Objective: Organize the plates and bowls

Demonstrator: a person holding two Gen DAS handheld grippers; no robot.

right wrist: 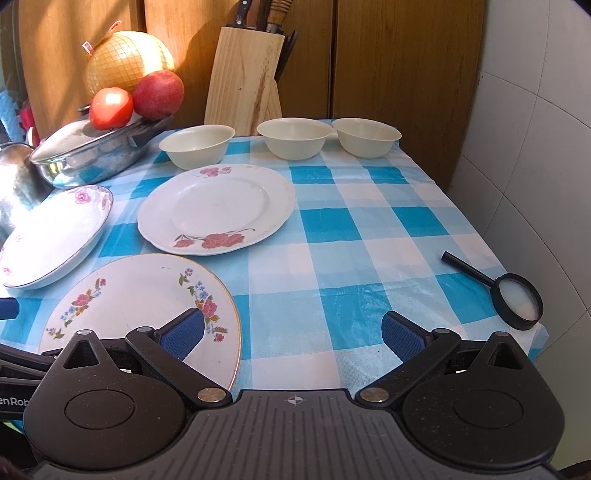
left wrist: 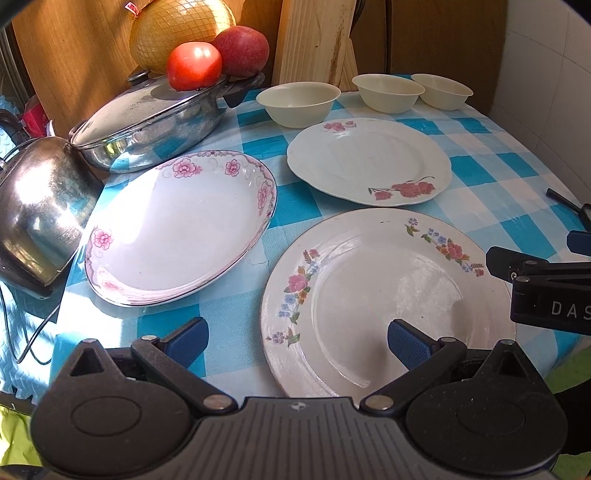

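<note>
So the surface (right wrist: 369, 229) is covered with a blue-and-white checked cloth, backed by wooden cabinet doors (right wrist: 399, 66) and a white tiled wall (right wrist: 535, 147) off to the right hand-held gripper's right. Both are spread wide and holding nothing. The left hand-held gripper (left wrist: 297, 341) hovers over the near edge of the small-flower plate (left wrist: 369, 295), one pad above it. The right hand-held gripper (right wrist: 292, 332) sits just right of that same plate, over bare cloth.

Ahead of them is the red-flower plate (right wrist: 218, 206), and to the left the deep pink-rimmed plate (left wrist: 177, 229). Three cream bowls (right wrist: 295, 138) line up at the far edge, apart from each other.

Far left there's a lidded pot (left wrist: 155, 118) with a tomato (left wrist: 194, 65), an apple (left wrist: 242, 50) and a netted pomelo (left wrist: 177, 31) around its lid, exactly what rests on what is hard to say. A kettle (left wrist: 44, 199) gets cut off at the frame edge. A knife block (right wrist: 245, 77) stands behind the bowls, and a magnifying glass (right wrist: 517, 299) lies to the right.
</note>
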